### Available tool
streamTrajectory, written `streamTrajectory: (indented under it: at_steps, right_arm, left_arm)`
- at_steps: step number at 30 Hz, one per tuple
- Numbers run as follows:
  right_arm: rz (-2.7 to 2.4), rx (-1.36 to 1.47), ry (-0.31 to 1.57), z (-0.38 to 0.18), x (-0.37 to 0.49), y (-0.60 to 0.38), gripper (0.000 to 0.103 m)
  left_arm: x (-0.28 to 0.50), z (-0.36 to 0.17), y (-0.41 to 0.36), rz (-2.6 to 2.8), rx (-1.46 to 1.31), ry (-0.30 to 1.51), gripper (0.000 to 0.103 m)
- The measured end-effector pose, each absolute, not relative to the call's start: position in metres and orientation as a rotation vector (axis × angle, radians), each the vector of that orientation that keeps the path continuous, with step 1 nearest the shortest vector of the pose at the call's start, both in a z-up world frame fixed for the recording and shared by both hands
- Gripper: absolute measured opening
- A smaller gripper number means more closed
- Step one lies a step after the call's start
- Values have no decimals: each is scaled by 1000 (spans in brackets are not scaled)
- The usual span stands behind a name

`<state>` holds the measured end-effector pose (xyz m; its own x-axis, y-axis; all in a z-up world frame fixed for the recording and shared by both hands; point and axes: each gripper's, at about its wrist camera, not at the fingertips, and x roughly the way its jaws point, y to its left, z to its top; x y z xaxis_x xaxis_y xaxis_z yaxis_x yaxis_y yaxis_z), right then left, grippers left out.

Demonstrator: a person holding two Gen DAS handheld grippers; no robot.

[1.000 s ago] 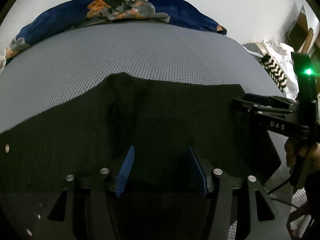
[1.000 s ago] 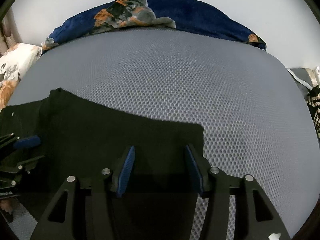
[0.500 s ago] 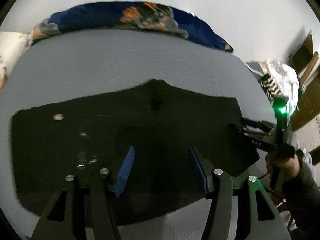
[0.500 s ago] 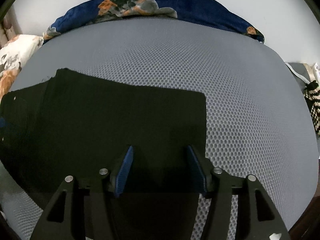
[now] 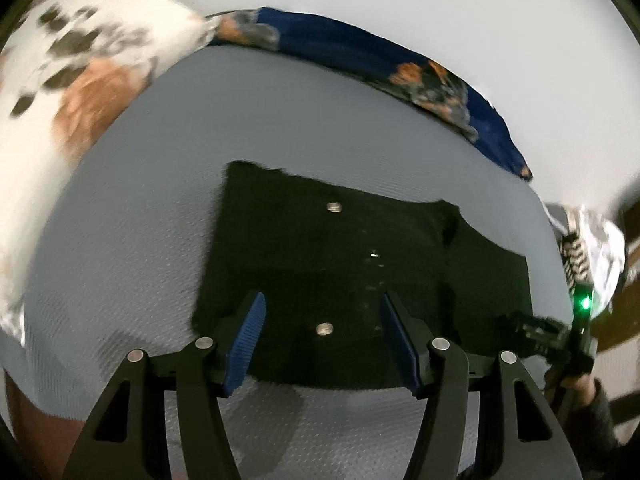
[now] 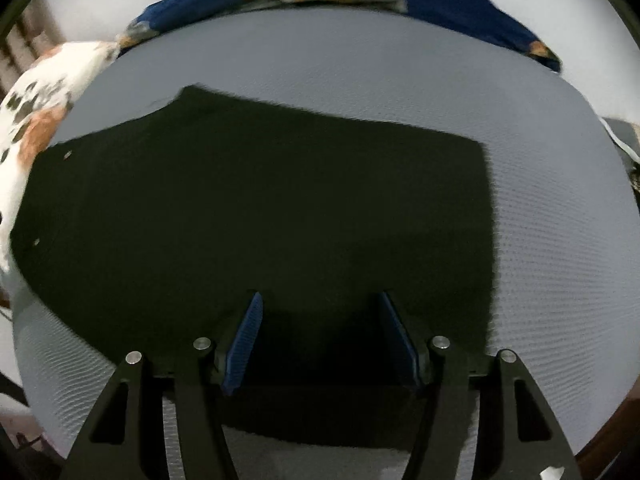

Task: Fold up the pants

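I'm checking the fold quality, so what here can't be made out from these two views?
- Black pants, left wrist view: creases and layers lost in darkness and blur.
- Pants' near edge, right wrist view: hidden behind the right hand-held gripper.
- Small metal studs: too small to identify.

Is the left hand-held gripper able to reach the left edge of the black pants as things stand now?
Probably yes. The left hand-held gripper hangs open over the pants, and nothing lies on the grey mattress between it and that edge.
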<state>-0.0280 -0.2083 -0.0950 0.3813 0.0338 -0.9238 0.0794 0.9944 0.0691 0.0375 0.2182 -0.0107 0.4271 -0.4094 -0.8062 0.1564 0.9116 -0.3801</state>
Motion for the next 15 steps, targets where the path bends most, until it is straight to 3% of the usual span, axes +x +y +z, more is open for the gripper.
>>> streamTrajectory:
  at_steps: [7,15]
  right_arm:
    - [139,137,1211,-92,-16,-157,59]
    - [204,124,1227,-90,-2,-127,66]
  left_arm:
    - [31,-27,258,-349,-366,1135,60]
    - [25,-50,286,-399,-485,1199,60]
